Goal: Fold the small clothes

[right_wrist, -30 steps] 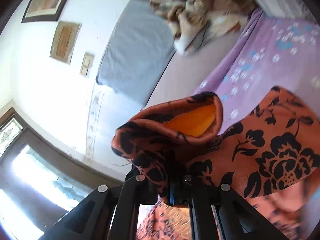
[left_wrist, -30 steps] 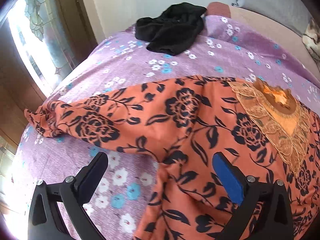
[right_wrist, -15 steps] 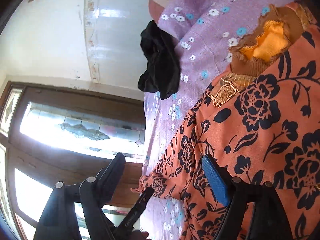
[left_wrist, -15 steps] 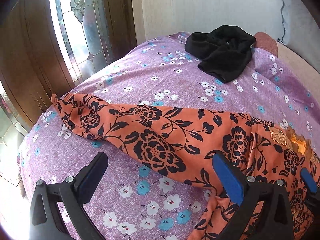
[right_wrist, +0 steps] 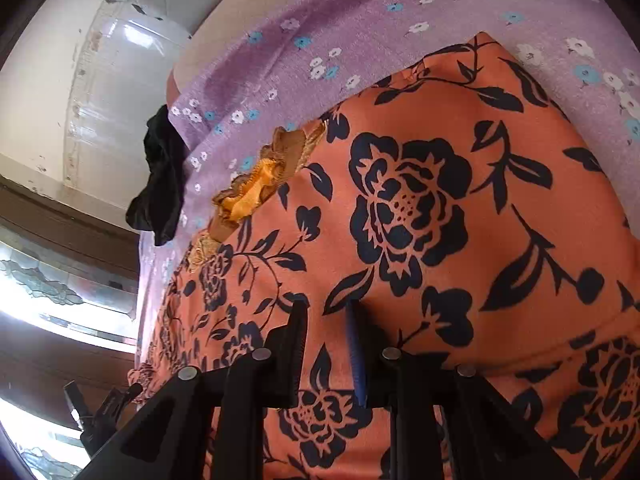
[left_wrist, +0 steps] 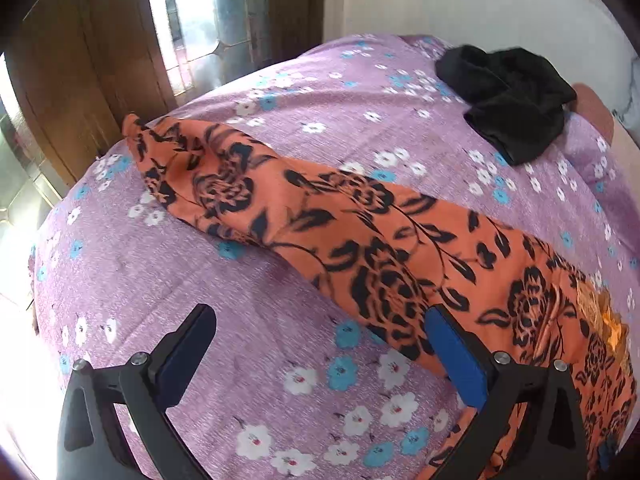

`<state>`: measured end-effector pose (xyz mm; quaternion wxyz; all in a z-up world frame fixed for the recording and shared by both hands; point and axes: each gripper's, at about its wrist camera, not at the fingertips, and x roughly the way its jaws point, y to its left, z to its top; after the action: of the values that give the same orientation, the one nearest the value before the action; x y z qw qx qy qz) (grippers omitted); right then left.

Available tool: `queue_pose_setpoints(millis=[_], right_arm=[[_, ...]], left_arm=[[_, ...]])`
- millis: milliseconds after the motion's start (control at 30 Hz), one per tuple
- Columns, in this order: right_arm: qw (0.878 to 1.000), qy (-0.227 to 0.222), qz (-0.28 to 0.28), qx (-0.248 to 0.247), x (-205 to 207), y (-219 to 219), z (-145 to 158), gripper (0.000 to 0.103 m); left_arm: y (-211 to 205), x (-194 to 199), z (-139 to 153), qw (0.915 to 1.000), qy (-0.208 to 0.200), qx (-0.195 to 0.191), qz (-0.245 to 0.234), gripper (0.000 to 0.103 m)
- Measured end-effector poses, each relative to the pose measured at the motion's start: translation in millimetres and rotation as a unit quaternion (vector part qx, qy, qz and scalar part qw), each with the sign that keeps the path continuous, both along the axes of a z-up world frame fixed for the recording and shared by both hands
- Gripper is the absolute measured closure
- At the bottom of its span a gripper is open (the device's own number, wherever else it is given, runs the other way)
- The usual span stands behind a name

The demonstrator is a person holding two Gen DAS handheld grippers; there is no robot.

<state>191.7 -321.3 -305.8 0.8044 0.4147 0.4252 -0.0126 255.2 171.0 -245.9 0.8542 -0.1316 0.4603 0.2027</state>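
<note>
An orange garment with black flowers point(left_wrist: 360, 248) lies spread on the purple flowered bedsheet point(left_wrist: 240, 300), one sleeve stretched out toward the far left edge point(left_wrist: 168, 152). My left gripper point(left_wrist: 320, 344) is open and empty, low over the sheet just in front of that sleeve. In the right wrist view the garment point(right_wrist: 420, 208) fills the frame, its gold embroidered neckline point(right_wrist: 256, 188) at left. My right gripper point(right_wrist: 326, 320) hovers close over the garment's body, jaws narrowly apart, with nothing between them.
A black garment point(left_wrist: 512, 100) lies crumpled at the far right of the bed; it also shows in the right wrist view point(right_wrist: 160, 184). A wooden door with patterned glass point(left_wrist: 192, 20) stands beyond the bed's left edge. A white wall point(right_wrist: 60, 60) is behind.
My right gripper let go of the sleeve end it held up, came down over the garment's body and its jaws narrowed. My left gripper swung left along the sleeve, staying open.
</note>
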Motion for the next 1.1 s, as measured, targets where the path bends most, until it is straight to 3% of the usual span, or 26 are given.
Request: queue_pose_setpoints(millis=[133,267,333,467,500,533,567,633,733,767,833,967,1100], right_arm=[[0.997,-0.073,0.039,-0.008,-31,24,17,0.078],[0.994,-0.058,0.085,-0.030,-38,59,-6,0.078],[0.992,-0.079,0.082,-0.058,-43,64,-2,0.079],[0.991,-0.083,0.088,-0.060,-43,63,-5,0.079],[0.991,-0.085,0.087,-0.052,-43,61,-6,0.079],[0.992,-0.087,0.086,-0.044,-43,59,-8,0.079],[0.992,-0.090,0.084,-0.037,-43,58,-9,0.079],[0.992,-0.093,0.084,-0.028,-45,54,-11,0.079],[0.992,-0.096,0.084,-0.021,-45,53,-12,0.079],[0.992,-0.099,0.083,-0.016,-45,52,-13,0.079],[0.991,-0.103,0.081,-0.005,-46,49,-15,0.079],[0.991,-0.107,0.080,0.004,-46,49,-15,0.079],[0.991,-0.108,0.079,0.006,-46,49,-15,0.079]], left_arm=[[63,-6,7,0.9941,-0.028,-0.044,0.095,0.000],[116,-2,0,0.9844,-0.033,-0.088,0.148,0.000],[138,3,-7,0.9785,-0.036,-0.117,0.166,0.000],[179,12,-19,0.9631,-0.056,-0.170,0.202,0.002],[188,14,-23,0.9596,-0.063,-0.179,0.208,0.005],[197,16,-26,0.9562,-0.071,-0.188,0.213,0.019],[205,19,-30,0.9536,-0.076,-0.196,0.215,0.039],[219,28,-37,0.9525,-0.074,-0.203,0.215,0.058],[231,37,-38,0.9568,-0.087,-0.188,0.204,0.068],[234,40,-38,0.9588,-0.087,-0.183,0.199,0.081],[238,43,-40,0.9585,-0.099,-0.189,0.189,0.096],[229,45,-24,0.9635,-0.120,-0.173,0.165,0.098],[176,48,37,0.9717,-0.172,-0.141,0.080,0.098]])
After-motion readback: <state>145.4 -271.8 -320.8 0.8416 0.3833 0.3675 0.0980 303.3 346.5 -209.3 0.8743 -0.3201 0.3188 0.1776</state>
